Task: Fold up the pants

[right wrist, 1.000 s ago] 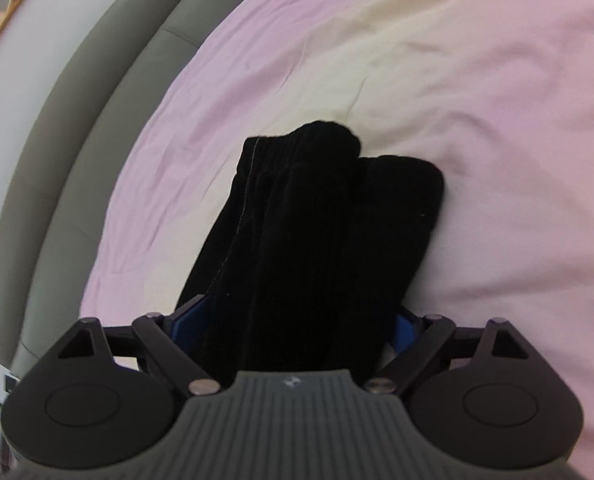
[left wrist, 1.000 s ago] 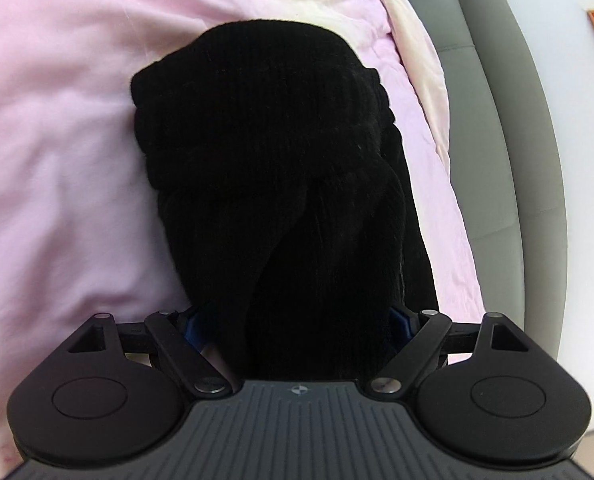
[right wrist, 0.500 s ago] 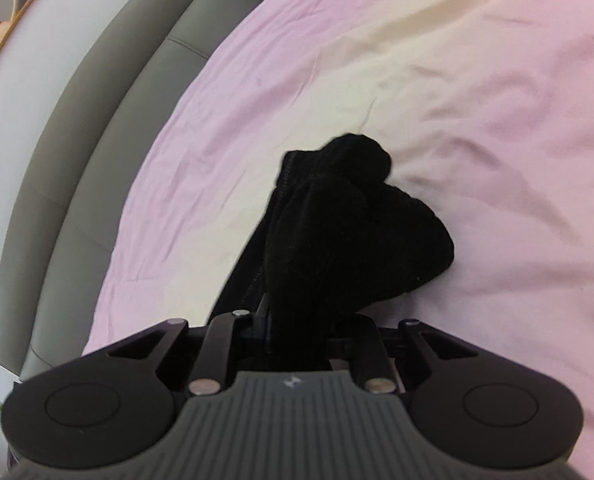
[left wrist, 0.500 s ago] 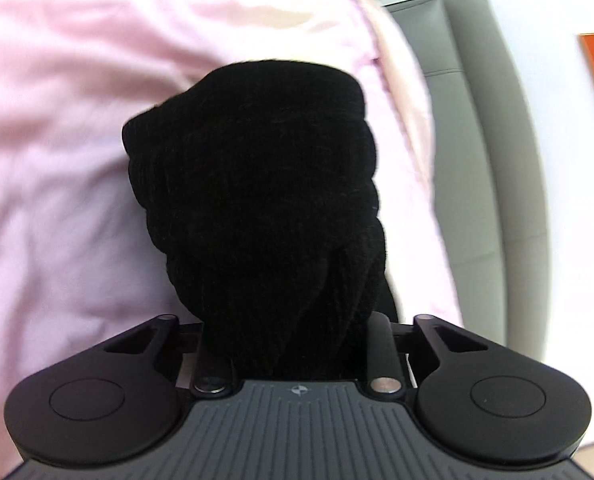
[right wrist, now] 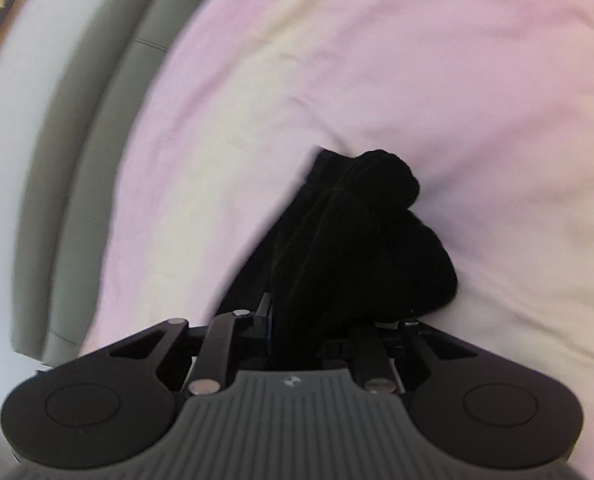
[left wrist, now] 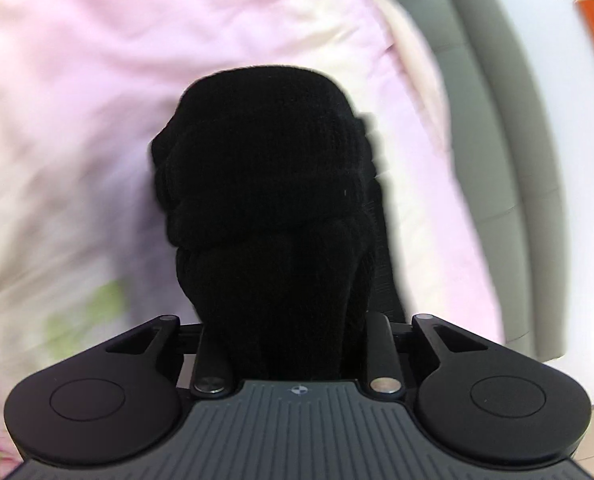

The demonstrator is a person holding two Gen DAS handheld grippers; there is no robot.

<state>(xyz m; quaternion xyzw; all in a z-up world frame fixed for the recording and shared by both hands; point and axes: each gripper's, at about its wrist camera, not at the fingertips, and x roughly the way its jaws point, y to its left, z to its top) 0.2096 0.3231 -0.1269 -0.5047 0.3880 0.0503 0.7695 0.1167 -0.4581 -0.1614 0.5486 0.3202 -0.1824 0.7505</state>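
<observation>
Two claws grip the black pants, one at each end. Your left claw (left wrist: 293, 332) has its jaws drawn in narrow on a thick bunch of the pants (left wrist: 269, 200); they have just eased slightly wider, with the cloth still pinched between them. The bundle rises toward 12 o'clock over the pink bed sheet (left wrist: 97, 80), with the grey headboard (left wrist: 497, 140) at 2 o'clock. Your right claw (right wrist: 297, 340) is clamped narrow on the pants (right wrist: 357, 240), which bunch toward 1 o'clock on the sheet (right wrist: 417, 60). The headboard (right wrist: 69, 160) curves at 9 o'clock. Both views are blurred.
</observation>
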